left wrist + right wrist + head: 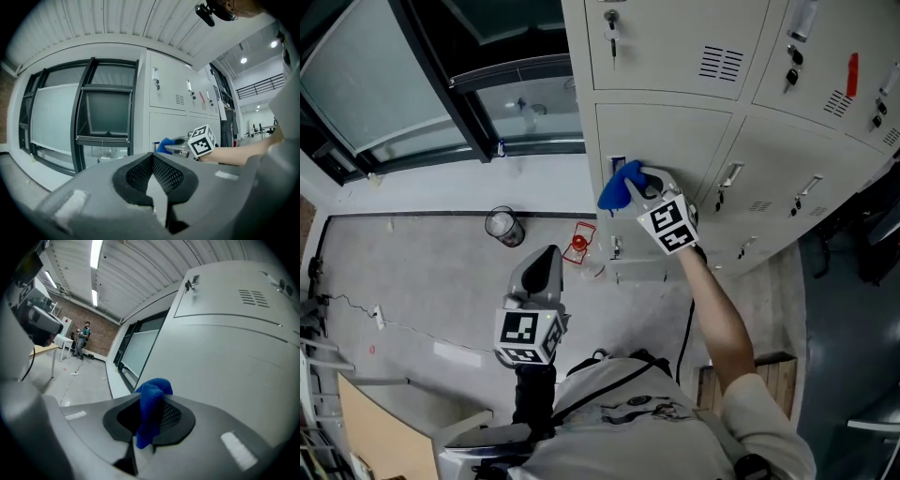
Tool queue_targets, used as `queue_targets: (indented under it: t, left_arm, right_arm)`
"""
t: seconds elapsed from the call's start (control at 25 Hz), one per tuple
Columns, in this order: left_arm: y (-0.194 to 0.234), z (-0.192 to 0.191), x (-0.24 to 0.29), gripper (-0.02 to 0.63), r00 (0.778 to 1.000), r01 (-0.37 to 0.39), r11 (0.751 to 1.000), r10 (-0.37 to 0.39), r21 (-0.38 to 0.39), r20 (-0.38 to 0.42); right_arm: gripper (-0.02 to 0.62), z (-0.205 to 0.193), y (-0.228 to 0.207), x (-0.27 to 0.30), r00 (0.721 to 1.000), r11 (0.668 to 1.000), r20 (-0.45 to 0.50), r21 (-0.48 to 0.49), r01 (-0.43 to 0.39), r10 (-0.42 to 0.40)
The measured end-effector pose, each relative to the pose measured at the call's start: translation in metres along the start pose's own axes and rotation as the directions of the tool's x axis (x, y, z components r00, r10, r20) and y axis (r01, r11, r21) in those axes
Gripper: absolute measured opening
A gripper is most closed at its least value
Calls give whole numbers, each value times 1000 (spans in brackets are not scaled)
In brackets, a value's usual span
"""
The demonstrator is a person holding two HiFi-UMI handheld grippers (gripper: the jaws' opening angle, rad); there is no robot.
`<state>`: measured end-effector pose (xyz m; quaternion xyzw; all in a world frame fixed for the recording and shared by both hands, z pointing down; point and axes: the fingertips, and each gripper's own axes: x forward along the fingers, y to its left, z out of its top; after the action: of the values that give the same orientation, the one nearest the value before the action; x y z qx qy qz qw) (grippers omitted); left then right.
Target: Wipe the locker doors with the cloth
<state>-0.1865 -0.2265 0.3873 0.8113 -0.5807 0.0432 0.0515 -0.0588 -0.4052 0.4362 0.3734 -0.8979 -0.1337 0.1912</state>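
Observation:
A blue cloth is pinched in my right gripper, which holds it against the left part of a grey locker door. In the right gripper view the cloth sticks up from between the shut jaws, close to the door. My left gripper hangs lower and to the left, away from the lockers, shut with nothing in it. In the left gripper view the jaw tips meet, and the cloth shows at the door beyond.
More locker doors with handles and keys run to the right. A dark-framed window stands left of the lockers. On the floor lie a round tin and a small red object. A person stands far off.

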Motion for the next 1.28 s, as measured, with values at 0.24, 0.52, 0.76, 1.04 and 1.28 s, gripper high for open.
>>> queue_targets:
  t: [0.24,0.52,0.76,1.04,1.28]
  left_arm:
    - [17,-3,-14,1,998,-56,998,56,-7,-3]
    - [26,-5,-14,1,997,-74,997,74,-21,-3]
    - [6,-5,6,0,1000,-15,1000,15,-19,-6]
    - [-10,-7,21,0,999,31,999,-31,-16,-18]
    - [-19,-7,26,0,998,55,998,-55,-15,-18]
  right_arm:
    - [44,-5,20,52,998,996,-56,-82,-29,24]
    - [44,-30,-11,26,996,999,-83,-42,15,-18]
    - [44,-69,-55,-19,985,995,-148,-50,87,-94]
    - [44,-109,-107,-68,953,980,-230,-61,190,-199]
    - [44,-129,-128,-90,933,970,-265,-36,242,-242]
